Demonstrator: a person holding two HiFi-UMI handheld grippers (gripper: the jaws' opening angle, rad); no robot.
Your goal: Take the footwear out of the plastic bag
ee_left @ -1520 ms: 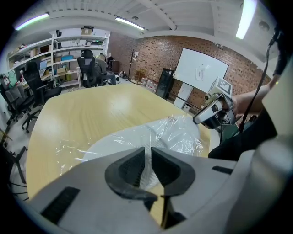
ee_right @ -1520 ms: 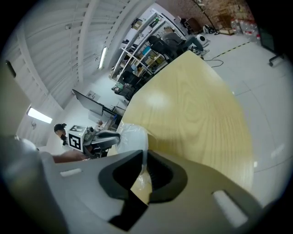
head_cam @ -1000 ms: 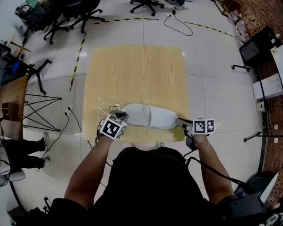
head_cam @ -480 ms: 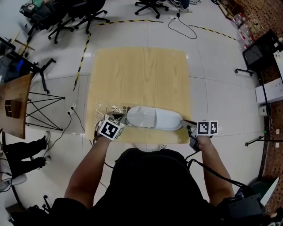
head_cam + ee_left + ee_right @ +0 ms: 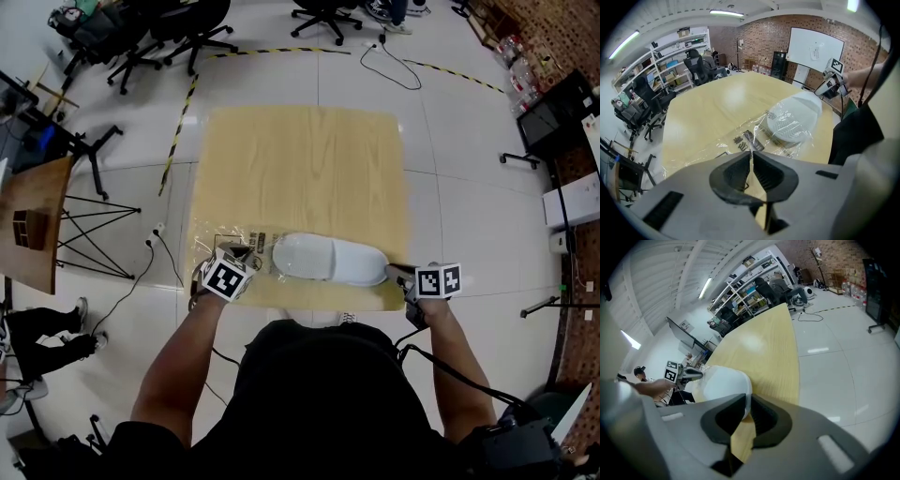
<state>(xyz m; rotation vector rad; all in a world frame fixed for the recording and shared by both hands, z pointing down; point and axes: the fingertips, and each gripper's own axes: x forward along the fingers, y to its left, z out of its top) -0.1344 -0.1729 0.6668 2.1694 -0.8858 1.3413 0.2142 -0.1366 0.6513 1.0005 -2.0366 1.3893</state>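
A white slipper (image 5: 330, 260) lies sole up near the front edge of the wooden table (image 5: 300, 159). Its left end still sits in the mouth of a clear plastic bag (image 5: 242, 249) with dark print. My left gripper (image 5: 246, 253) is at the bag's left end. Its jaws are closing, and in the left gripper view (image 5: 751, 155) they pinch a thin fold of the bag (image 5: 740, 138). My right gripper (image 5: 396, 273) is shut on the rim of the slipper's right end (image 5: 723, 383), with the white edge running between the jaws (image 5: 748, 401).
The person's black-clad torso (image 5: 328, 394) is close against the table's front edge. Office chairs (image 5: 150, 33), floor cables (image 5: 394, 61) and striped tape (image 5: 178, 112) lie beyond the table. A brown desk (image 5: 33, 220) stands at the left.
The left gripper has drawn the bag a little to the left, and the slipper has shifted slightly right. More of the slipper now shows outside the bag.
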